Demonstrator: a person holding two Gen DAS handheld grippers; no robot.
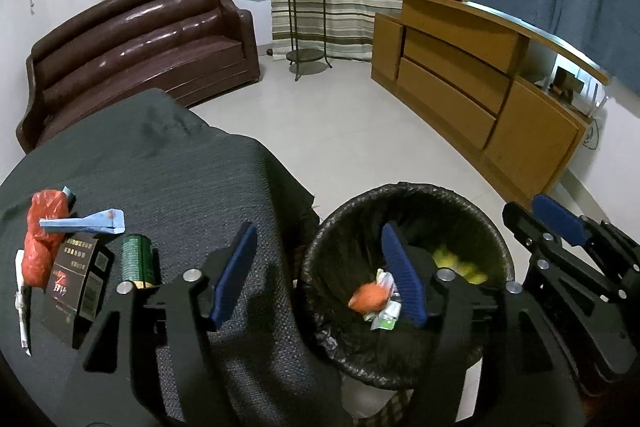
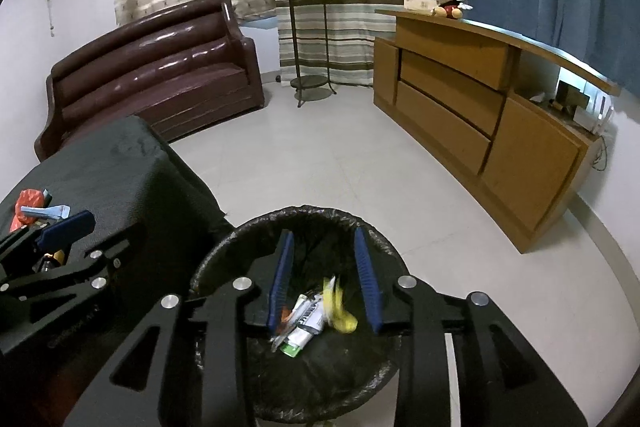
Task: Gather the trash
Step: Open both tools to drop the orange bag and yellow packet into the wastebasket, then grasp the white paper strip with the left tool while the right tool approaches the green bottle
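From your left wrist camera, your left gripper (image 1: 320, 275) stands with its jaws wide apart and nothing between the pads; one finger hangs over the grey cloth-covered table (image 1: 168, 163), the other over the bin (image 1: 404, 195) at about four o'clock. Inside the bin lie an orange scrap (image 1: 370, 298), some wrappers and something yellow. The trash left to collect sits at nine o'clock from those fingers: a red plastic bag (image 1: 42, 239), a blue folded paper (image 1: 86, 222), a black carton (image 1: 78, 283), a green can (image 1: 138, 259) and a white strip (image 1: 22, 311) at the table's edge. The can stands just beside the carton, nearest your left fingers; its long axis appears to run away from the camera, though the lens distortion makes that uncertain.

From your right wrist camera, your right gripper (image 2: 325, 283) hovers over the bin, fingers parted a little and gripping nothing. A yellow piece (image 2: 340, 311), blurred, shows between them, apart from both pads, with wrappers (image 2: 306, 319) below it in the liner.

Your left hand is plainly the nearer one to the table pile. The next pickup turns on swinging it towards nine o'clock and squaring the jaws across the can's short width.
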